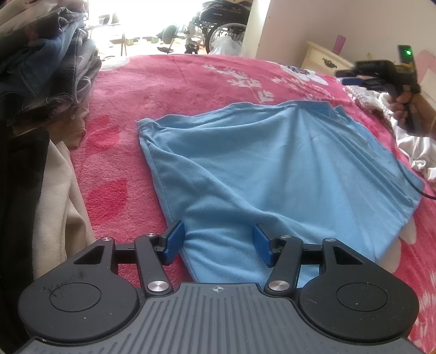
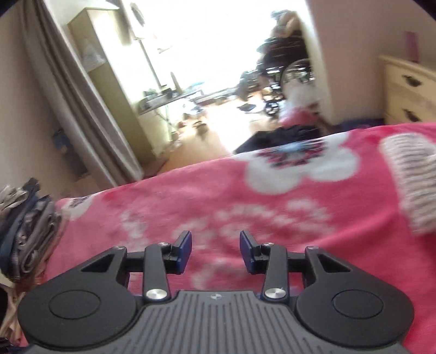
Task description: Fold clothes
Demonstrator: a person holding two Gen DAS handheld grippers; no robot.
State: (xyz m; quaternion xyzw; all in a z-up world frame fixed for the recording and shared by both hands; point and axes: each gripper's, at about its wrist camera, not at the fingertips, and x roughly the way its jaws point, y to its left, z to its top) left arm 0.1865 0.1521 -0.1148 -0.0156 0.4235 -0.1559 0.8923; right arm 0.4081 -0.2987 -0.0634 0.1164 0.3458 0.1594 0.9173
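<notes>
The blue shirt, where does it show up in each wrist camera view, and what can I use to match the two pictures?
Left wrist: the blue shirt lies spread across the middle of the picture on the pink blanket, its near edge between the open left gripper.
Right wrist: not in it; only blanket shows beyond the open right gripper.
Shared landmark: the wheelchair in the bright doorway, top centre left wrist, upper right right wrist.

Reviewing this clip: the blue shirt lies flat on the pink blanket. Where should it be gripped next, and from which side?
Probably the near hem of the blue shirt, which lies between the pads of the open left claw. Come in low from the near edge, since the cloth there is flat and thin. The right claw is open and empty over the pink blanket; it could take the far right corner.
</notes>
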